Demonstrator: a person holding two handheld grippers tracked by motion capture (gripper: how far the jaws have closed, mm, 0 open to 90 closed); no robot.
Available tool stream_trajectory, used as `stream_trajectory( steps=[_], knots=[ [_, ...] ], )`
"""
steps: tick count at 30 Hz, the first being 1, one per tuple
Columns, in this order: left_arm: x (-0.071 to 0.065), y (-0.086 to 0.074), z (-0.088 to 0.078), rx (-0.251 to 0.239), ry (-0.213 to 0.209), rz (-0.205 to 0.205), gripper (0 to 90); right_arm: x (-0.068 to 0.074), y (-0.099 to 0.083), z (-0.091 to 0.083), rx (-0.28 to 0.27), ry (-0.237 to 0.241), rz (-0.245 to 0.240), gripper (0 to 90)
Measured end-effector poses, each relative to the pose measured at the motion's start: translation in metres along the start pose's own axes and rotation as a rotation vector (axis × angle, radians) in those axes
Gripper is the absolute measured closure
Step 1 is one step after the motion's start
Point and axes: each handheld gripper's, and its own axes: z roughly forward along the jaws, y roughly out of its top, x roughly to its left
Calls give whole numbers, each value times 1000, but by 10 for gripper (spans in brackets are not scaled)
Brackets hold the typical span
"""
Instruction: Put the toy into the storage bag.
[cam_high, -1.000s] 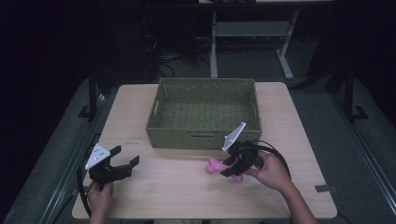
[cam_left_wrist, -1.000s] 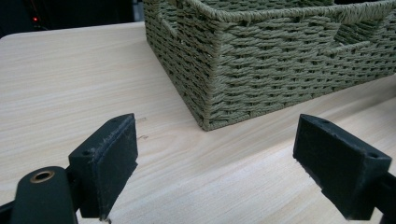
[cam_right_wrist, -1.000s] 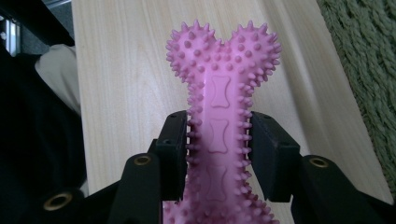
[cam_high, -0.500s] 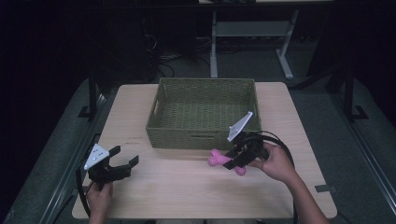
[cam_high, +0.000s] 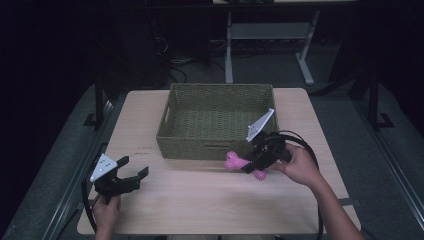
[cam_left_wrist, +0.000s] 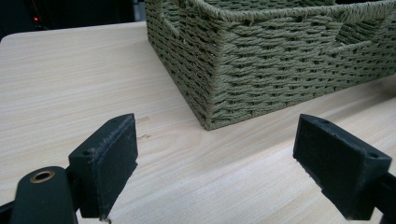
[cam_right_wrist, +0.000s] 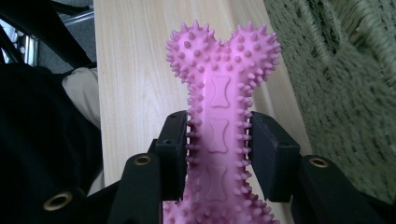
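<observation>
High view first: the woven basket (cam_high: 220, 117) sits at centre frame on the wooden table (cam_high: 200, 200), and it looks empty. Just below its lower right corner, the right gripper (cam_high: 252, 162) carries a pink spiky bone toy (cam_high: 232, 161), one knobbed end poking out to the left, just beside the basket's front wall. I can't tell whether the toy touches the table. Down at lower left, the left gripper (cam_high: 135, 176) hovers near the table edge, jaws spread wide, nothing between them.

Left gripper view: the two black jaws stand far apart at the bottom corners with only bare tabletop between, and the basket's near corner (cam_left_wrist: 210, 116) fills the upper right. Its far end is cut off by the frame.

Right gripper view: here's the good look. The jaws are clamped on the toy's narrow shaft (cam_right_wrist: 219, 135), pads pressing into the little spikes on either side, the lobed head up at top centre. I'd judge it light, rubbery and a bit squashy, the spikes giving grip rather than slip, and the waist is the sensible place to hold it. Its lower end is hidden behind the jaws, and the dark shape at left is hard to make out.
</observation>
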Motion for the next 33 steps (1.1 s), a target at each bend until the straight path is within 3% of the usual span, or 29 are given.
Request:
stream_trajectory(
  steps=[25, 33],
  knots=[
    [0, 1, -1, 0, 3, 16, 133, -17, 25, -28, -12, -1, -3, 579],
    [0, 1, -3, -9, 3, 4, 133, -24, 34, -36, -10, -13, 2, 579]
  ],
)
